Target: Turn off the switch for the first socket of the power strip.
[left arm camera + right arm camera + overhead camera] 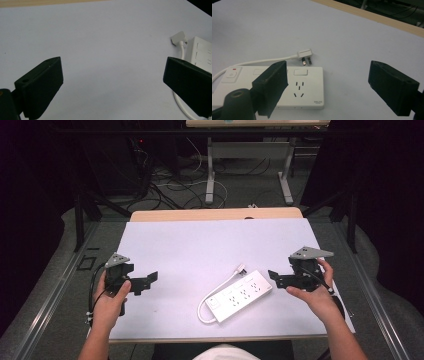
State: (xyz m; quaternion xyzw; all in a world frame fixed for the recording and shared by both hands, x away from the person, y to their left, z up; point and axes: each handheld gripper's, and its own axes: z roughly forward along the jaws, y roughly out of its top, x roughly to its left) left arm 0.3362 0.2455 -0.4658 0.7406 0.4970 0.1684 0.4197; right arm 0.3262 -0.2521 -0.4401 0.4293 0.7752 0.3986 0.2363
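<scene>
A white power strip (239, 295) (287, 87) (202, 51) lies at an angle on the white sheet (210, 250), its cable looping round to a white plug (241, 268) (305, 54) (179, 38) beside it. My left gripper (146, 282) (112, 82) is held at the sheet's left side, open, its jaws wide apart with nothing between them. My right gripper (276, 277) (328, 87) is held just right of the strip, open and empty, pointing toward the strip's near end.
The sheet covers a wooden table (215, 214). Behind it, on the floor, lie tangled cables (165, 185), and the metal legs of another table (211, 175) stand there. Dark curtains close both sides.
</scene>
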